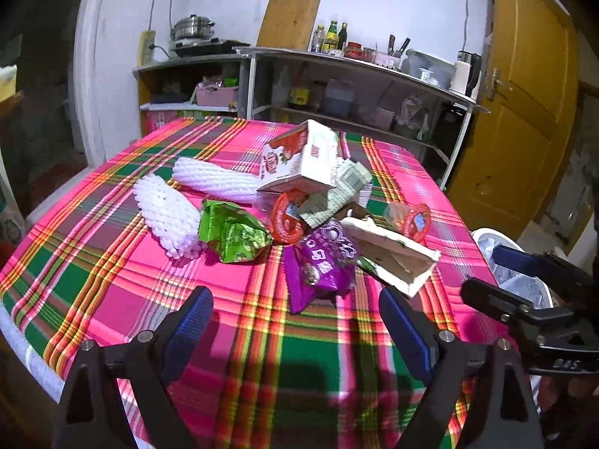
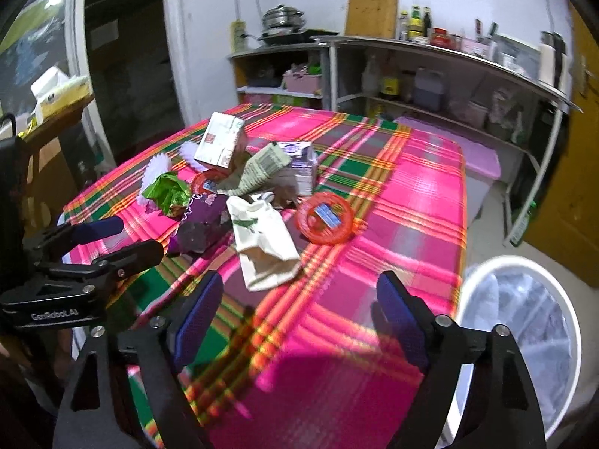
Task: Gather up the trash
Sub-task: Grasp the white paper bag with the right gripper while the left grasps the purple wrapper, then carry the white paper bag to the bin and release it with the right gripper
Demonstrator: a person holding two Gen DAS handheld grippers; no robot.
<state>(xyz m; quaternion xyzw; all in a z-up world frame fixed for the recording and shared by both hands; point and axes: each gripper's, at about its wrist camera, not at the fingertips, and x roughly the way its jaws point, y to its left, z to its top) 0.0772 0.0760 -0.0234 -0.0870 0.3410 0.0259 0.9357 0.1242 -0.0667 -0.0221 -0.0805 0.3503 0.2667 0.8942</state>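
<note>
A heap of trash lies on the plaid tablecloth (image 1: 112,280): two white foam nets (image 1: 168,217), a green wrapper (image 1: 232,232), a purple wrapper (image 1: 318,265), a red-and-white carton (image 1: 299,161), a flattened cream carton (image 1: 393,254) and red-lidded cups (image 1: 290,217). My left gripper (image 1: 295,299) is open just short of the purple wrapper, nothing between its blue pads. My right gripper (image 2: 301,284) is open over bare cloth, the cream carton (image 2: 262,239) just beyond its left finger and a red lid (image 2: 325,219) farther on. Neither gripper holds anything.
A white bin (image 2: 524,336) with a plastic liner stands off the table's right edge. Behind the table are metal shelves (image 1: 355,86) with bottles, a kettle and a pot. A yellow door (image 1: 524,93) is at right. A pink box (image 2: 483,161) sits past the far corner.
</note>
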